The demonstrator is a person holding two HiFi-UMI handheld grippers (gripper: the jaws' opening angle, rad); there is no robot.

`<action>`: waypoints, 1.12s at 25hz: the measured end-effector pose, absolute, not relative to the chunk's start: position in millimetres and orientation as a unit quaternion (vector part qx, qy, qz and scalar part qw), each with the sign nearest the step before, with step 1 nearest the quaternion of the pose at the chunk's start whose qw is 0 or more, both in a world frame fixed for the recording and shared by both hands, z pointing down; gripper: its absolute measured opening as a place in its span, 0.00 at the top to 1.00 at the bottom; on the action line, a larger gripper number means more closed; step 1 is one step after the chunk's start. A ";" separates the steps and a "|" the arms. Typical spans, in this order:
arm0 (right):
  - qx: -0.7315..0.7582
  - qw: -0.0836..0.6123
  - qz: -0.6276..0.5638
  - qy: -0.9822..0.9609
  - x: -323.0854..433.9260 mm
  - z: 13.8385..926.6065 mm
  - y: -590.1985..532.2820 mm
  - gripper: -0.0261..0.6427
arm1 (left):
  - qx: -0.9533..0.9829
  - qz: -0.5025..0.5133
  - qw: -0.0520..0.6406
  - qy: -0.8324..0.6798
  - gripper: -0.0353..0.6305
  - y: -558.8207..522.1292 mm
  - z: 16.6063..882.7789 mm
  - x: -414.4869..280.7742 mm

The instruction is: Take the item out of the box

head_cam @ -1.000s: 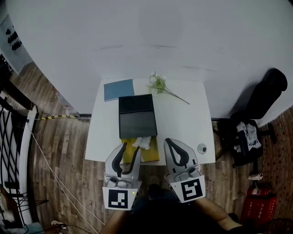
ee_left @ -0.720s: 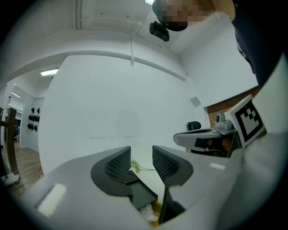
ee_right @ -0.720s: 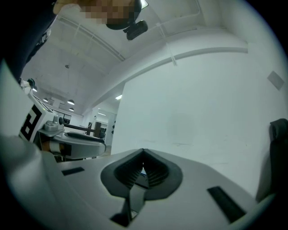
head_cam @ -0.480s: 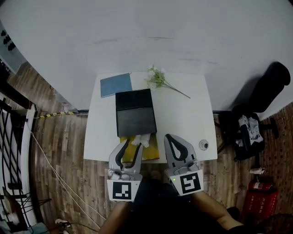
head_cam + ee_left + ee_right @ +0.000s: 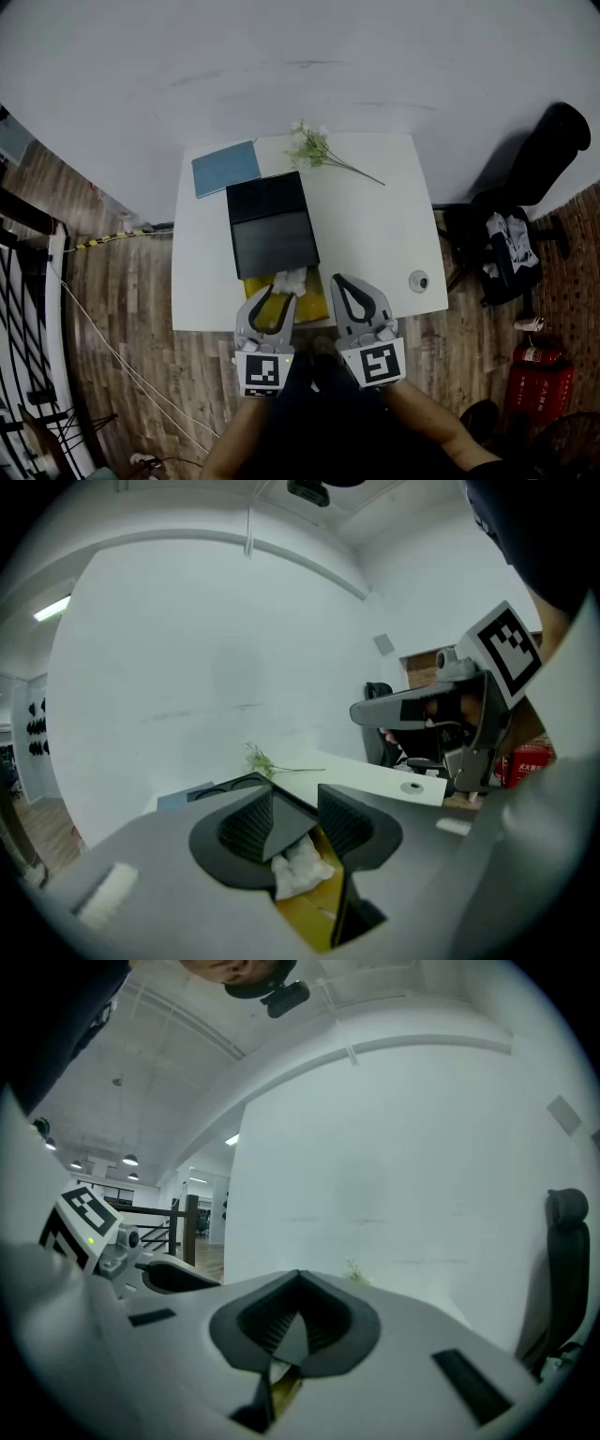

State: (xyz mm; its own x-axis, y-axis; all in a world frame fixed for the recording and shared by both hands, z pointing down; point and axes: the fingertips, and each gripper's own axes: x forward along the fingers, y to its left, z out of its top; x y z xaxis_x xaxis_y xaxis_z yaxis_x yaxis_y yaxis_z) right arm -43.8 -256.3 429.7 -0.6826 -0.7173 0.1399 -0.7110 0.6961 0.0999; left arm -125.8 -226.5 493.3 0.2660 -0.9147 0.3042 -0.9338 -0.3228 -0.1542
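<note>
A black box [image 5: 272, 230] lies in the middle of the white table [image 5: 375, 225], its far half darker than its near half. Just in front of it a white crumpled wad [image 5: 289, 278] rests on a flat yellow piece [image 5: 305, 298] at the table's near edge. My left gripper [image 5: 271, 300] hovers open over that edge; in the left gripper view the wad [image 5: 300, 869] and the box corner [image 5: 284, 819] show beyond its empty gap [image 5: 295, 801]. My right gripper [image 5: 349, 281] is beside it, shut and empty, tips touching [image 5: 298, 1281].
A blue booklet [image 5: 225, 167] and a sprig of white flowers [image 5: 317, 150] lie at the table's far side. A small round object [image 5: 418, 279] sits near the right front corner. A black chair [image 5: 534, 178] with clothes stands to the right, on wooden floor.
Both grippers have drawn closer together and toward the table's near edge. The head view has shifted, so the table sits higher in the picture. The jaws stand as before.
</note>
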 end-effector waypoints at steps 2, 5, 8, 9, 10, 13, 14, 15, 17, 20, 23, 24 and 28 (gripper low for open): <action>0.390 0.093 -0.016 -0.916 -45.2 440.5 -258.3 0.94 | 0.798 0.186 0.039 -0.572 0.71 -228.8 509.4 -124.9; 0.391 0.108 -0.011 -0.914 -46.6 455.8 -260.2 0.94 | 0.805 0.206 0.057 -0.554 0.71 -229.9 531.6 -121.7; 0.393 0.121 -0.008 -0.912 -47.1 468.4 -262.1 0.94 | 0.810 0.219 0.081 -0.538 0.71 -228.5 556.2 -117.1; 0.394 0.125 -0.006 -0.911 -47.3 471.8 -263.2 0.94 | 0.811 0.226 0.087 -0.533 0.71 -229.1 562.9 -116.1; 0.394 0.128 -0.004 -0.910 -47.7 474.5 -264.3 0.94 | 0.812 0.234 0.093 -0.526 0.71 -230.4 568.5 -115.3; 0.396 0.134 0.003 -0.908 -49.4 479.8 -267.0 0.94 | 0.815 0.265 0.109 -0.503 0.69 -234.3 587.3 -113.4; 0.396 0.136 0.003 -0.908 -49.8 481.1 -267.8 0.94 | 0.816 0.275 0.115 -0.496 0.68 -235.5 593.6 -112.9; 0.397 0.138 0.003 -0.908 -50.0 482.4 -268.6 0.94 | 0.815 0.284 0.121 -0.490 0.68 -236.1 600.0 -112.6; 0.399 0.142 0.005 -0.906 -49.6 484.6 -269.8 0.94 | 0.813 0.303 0.135 -0.478 0.66 -235.8 611.7 -112.1; 0.404 0.144 0.009 -0.903 -48.3 486.1 -272.8 0.94 | 0.810 0.329 0.146 -0.462 0.64 -236.1 623.9 -110.2; 0.409 0.143 0.012 -0.901 -46.6 487.3 -277.7 0.94 | 0.811 0.347 0.151 -0.447 0.64 -238.4 632.8 -107.5; 0.409 0.142 0.012 -0.901 -46.1 487.1 -279.1 0.94 | 0.810 0.355 0.153 -0.442 0.63 -238.9 635.6 -106.8; 0.414 0.140 0.017 -0.899 -41.9 488.2 -282.3 0.94 | 0.801 0.390 0.163 -0.423 0.60 -239.9 647.2 -105.1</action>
State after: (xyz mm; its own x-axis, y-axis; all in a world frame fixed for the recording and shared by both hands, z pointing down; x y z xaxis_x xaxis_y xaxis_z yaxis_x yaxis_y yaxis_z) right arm -41.9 -282.3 488.2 -0.6178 -0.7399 0.2661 -0.7494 0.6565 0.0855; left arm -105.1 -239.9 647.2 0.3371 -0.5513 0.7632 -0.8058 -0.5882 -0.0690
